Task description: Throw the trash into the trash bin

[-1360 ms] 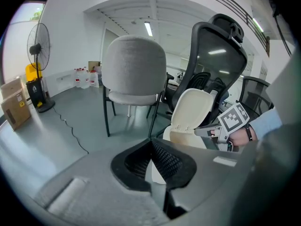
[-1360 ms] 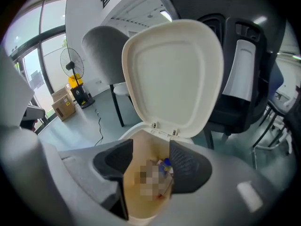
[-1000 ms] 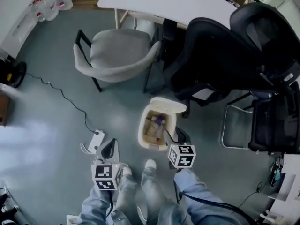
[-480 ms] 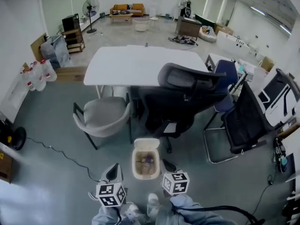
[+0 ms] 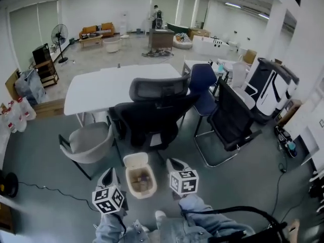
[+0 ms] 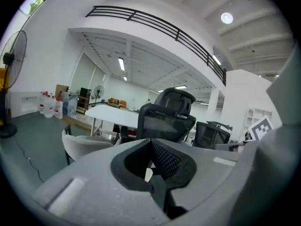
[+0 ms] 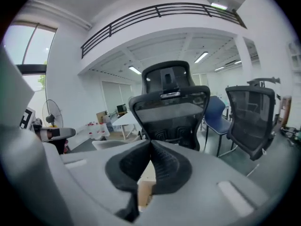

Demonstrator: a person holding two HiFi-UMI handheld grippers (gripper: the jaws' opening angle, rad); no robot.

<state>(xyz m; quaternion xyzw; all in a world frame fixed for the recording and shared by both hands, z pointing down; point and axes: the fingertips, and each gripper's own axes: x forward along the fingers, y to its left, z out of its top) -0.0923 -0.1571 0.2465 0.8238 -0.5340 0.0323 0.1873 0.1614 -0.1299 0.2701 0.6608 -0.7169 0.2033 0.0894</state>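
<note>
With the trash [image 5: 142, 182] in the bin [image 5: 128, 178], my left hand-held gripper [image 5: 107, 175] and just-closed right hand-held gripper [image 5: 174, 163] are pressed together empty, so I seem done.

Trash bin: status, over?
Left gripper jaws shut, empty. Right gripper jaws just closed, empty. Trash bin open between them, trash inside. Nothing in the way.

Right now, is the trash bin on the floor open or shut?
Open. In the head view the trash bin has its lid tipped back, and brownish trash shows inside it.
</note>
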